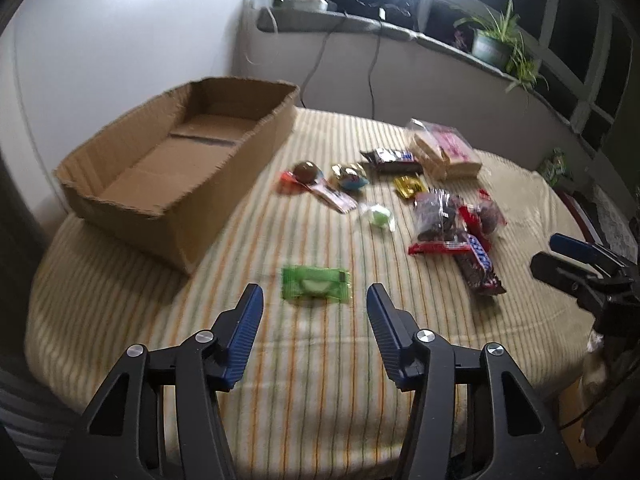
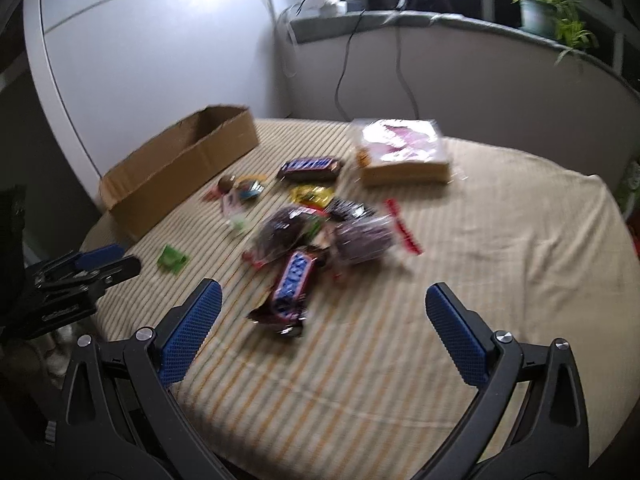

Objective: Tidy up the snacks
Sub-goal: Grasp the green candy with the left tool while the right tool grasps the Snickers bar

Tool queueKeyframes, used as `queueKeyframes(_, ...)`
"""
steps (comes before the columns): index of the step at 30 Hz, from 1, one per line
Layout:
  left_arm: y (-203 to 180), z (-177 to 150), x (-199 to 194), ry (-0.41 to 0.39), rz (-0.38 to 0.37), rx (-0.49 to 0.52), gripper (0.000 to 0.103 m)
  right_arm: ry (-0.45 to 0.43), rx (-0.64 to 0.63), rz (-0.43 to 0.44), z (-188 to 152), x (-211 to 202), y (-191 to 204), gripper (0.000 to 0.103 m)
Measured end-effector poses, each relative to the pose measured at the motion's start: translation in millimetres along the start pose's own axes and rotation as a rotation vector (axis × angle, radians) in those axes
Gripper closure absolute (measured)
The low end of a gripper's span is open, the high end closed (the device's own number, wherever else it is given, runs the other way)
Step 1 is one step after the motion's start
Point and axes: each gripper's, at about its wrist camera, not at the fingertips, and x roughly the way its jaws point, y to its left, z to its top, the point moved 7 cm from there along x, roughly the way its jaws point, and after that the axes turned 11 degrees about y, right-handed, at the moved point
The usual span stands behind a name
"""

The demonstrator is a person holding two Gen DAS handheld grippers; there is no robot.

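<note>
- Left gripper [image 1: 315, 300] is hanging released near the flat green plastic snack packet [image 1: 316, 283]; closing early risks pinching the striped cloth [image 1: 320, 380].
- Right gripper [image 2: 323, 300] is gaping empty, near the brown-blue wrapped chocolate bar [image 2: 290, 292].

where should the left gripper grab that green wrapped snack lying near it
Grip the green packet across its short width at the middle, coming down from above. It lies flat on the striped cloth, long side running across the view, apart from the other snacks and the cardboard box. The left gripper is open just short of it, so I would turn it a quarter and pinch the long edges.
</note>
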Motion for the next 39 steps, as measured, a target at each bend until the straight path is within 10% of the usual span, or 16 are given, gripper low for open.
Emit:
queueKeyframes(20,2,14,43,0.019,0.11,0.078,0.046,0.167,-0.021,-0.009,6,73,17,0.035)
queueKeyframes(31,-8,14,42,0.003,0.09,0.104,0.075,0.175,-0.051,-0.071,7,77,14,0.07)
queueKeyframes(39,-7,13,40,0.003,0.057,0.091,0.091,0.172,-0.027,-0.047,4,70,10,0.072)
